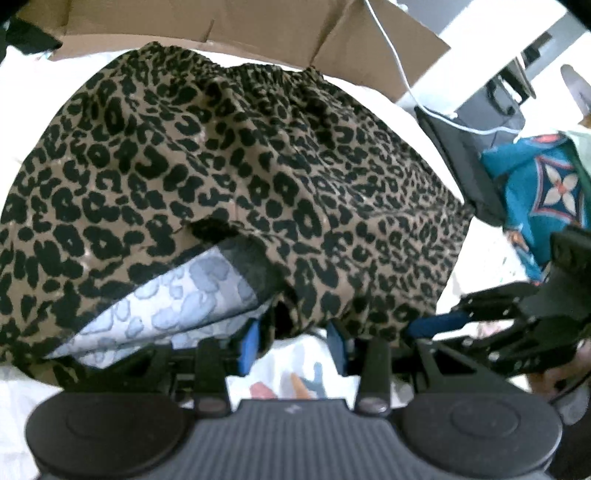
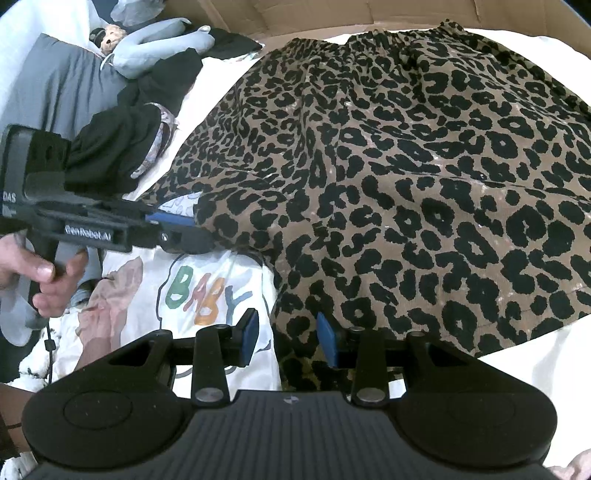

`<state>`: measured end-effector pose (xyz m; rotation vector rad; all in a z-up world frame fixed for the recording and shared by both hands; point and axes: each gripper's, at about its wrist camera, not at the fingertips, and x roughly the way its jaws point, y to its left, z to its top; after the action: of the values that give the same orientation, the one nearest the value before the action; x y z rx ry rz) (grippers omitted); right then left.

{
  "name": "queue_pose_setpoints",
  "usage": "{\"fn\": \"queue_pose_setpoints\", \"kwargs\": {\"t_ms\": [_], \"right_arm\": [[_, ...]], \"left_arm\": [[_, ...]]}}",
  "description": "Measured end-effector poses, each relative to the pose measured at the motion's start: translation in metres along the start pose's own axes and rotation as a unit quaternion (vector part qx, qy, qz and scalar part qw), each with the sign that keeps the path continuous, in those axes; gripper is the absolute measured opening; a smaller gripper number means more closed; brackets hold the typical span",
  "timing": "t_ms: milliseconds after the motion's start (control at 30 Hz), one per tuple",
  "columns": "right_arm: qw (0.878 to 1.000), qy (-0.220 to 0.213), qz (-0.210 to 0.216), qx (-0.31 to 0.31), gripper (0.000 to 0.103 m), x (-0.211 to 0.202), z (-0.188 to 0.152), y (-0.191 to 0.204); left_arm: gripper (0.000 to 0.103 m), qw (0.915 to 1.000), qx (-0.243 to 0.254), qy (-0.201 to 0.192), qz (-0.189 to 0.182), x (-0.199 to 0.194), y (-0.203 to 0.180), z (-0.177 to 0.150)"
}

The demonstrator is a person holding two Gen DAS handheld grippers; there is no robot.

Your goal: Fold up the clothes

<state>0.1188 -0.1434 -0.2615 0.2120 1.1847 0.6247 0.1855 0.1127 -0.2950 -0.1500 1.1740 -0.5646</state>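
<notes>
Leopard-print skirt point(image 1: 229, 155) lies spread on the white sheet point(image 2: 517, 369), waistband toward the cardboard point(image 1: 258, 26), one hem corner flipped to its pale underside. At its near hem my left gripper point(image 1: 295, 343) gapes, holding nothing I can see. My right gripper point(image 2: 286, 338) straddles the hem edge, pads apart.

Hidden and cut-off items, both wrist views

Leopard-print garment point(image 1: 229, 158): runs off the left edge in the left view and off the right edge in the right view; its near hem is covered by each hand-held gripper's body. White printed cloth point(image 2: 207, 291): partly under the garment. Cardboard box point(image 1: 258, 26): cropped at top. Right hand-held gripper point(image 1: 436, 328): tips hidden behind fabric, blurred.
</notes>
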Motion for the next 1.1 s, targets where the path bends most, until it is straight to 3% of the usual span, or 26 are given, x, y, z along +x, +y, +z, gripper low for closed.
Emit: {"fn": "queue_pose_setpoints", "kwargs": {"t_ms": [100, 300, 333, 400, 433, 600, 733, 867, 1100], "right_arm": [[1.000, 0.000, 0.000, 0.001, 0.042, 0.000, 0.000, 0.000], [1.000, 0.002, 0.002, 0.000, 0.042, 0.001, -0.001, 0.001], [1.000, 0.002, 0.002, 0.000, 0.042, 0.001, -0.001, 0.001], [1.000, 0.002, 0.003, 0.001, 0.042, 0.001, -0.002, 0.001], [1.000, 0.001, 0.003, 0.000, 0.042, 0.000, -0.002, 0.000], [1.000, -0.002, 0.002, 0.005, 0.042, -0.003, -0.003, -0.002], [1.000, -0.003, 0.003, 0.005, 0.042, -0.003, -0.003, -0.003], [1.000, -0.002, 0.003, 0.005, 0.042, -0.003, -0.003, -0.002], [1.000, 0.002, 0.004, 0.003, 0.042, -0.002, -0.005, -0.001]], "left_arm": [[0.052, 0.9994, 0.030, -0.006, 0.017, 0.002, -0.006, 0.000], [0.050, 0.9989, 0.041, 0.011, 0.017, 0.021, -0.008, -0.005], [0.048, 0.9990, 0.040, 0.010, 0.019, 0.021, -0.007, -0.004], [0.031, 0.9991, 0.036, 0.008, 0.023, 0.020, -0.005, -0.001], [0.031, 0.9991, 0.034, 0.007, 0.025, 0.020, -0.004, 0.001], [0.044, 0.9990, 0.023, -0.008, 0.036, -0.008, -0.003, 0.007], [0.044, 0.9998, 0.004, -0.004, 0.017, -0.024, -0.003, 0.003], [0.045, 0.9999, -0.003, 0.011, -0.002, -0.018, -0.007, -0.005], [0.049, 0.9998, -0.003, 0.002, 0.018, 0.011, -0.006, -0.010]]}}
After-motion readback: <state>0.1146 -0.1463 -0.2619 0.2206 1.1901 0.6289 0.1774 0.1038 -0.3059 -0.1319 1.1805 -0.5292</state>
